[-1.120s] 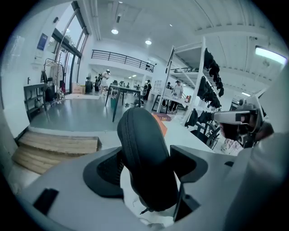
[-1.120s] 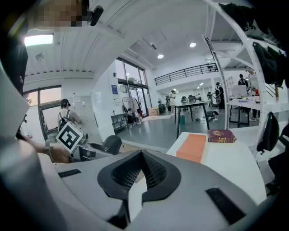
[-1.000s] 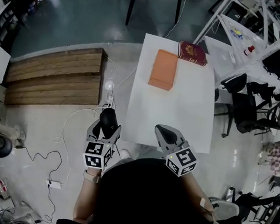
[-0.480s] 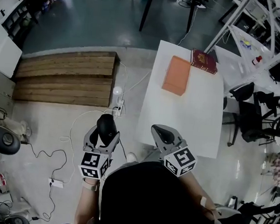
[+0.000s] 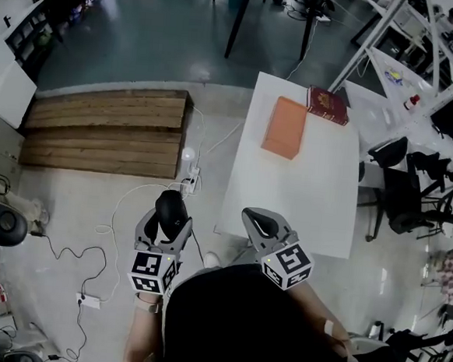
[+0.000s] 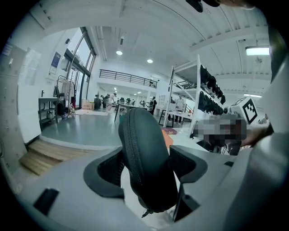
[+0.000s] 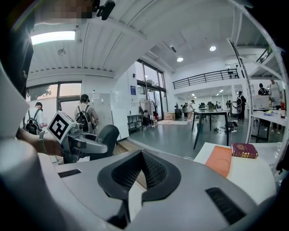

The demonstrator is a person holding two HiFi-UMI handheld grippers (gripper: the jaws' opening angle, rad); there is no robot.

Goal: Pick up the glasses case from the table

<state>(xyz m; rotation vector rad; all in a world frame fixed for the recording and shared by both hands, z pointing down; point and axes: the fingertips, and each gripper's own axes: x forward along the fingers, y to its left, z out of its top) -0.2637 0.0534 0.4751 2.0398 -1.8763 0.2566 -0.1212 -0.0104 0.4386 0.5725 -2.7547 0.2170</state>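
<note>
The black zippered glasses case (image 5: pixel 171 208) stands on end between the jaws of my left gripper (image 5: pixel 169 220), over the floor left of the white table (image 5: pixel 319 199). In the left gripper view the case (image 6: pixel 145 171) fills the gap and both pads press its sides, so my left gripper (image 6: pixel 146 157) is shut on it. My right gripper (image 5: pixel 259 222) hovers over the table's near edge. Its jaws meet at the tips with nothing between them (image 7: pixel 141 155). From the right gripper view the held case (image 7: pixel 100 135) shows at the left.
An orange box (image 5: pixel 284 127) and a dark red book (image 5: pixel 328 105) lie at the table's far end. A wooden platform (image 5: pixel 106 128) lies to the left, with cables and a power strip (image 5: pixel 187 185) on the floor. Office chairs (image 5: pixel 401 194) and shelving stand at the right.
My left gripper, still holding the case, now sits further left of the table's edge. The right gripper has shifted slightly, and the head view has moved so the table appears more to the right.
</note>
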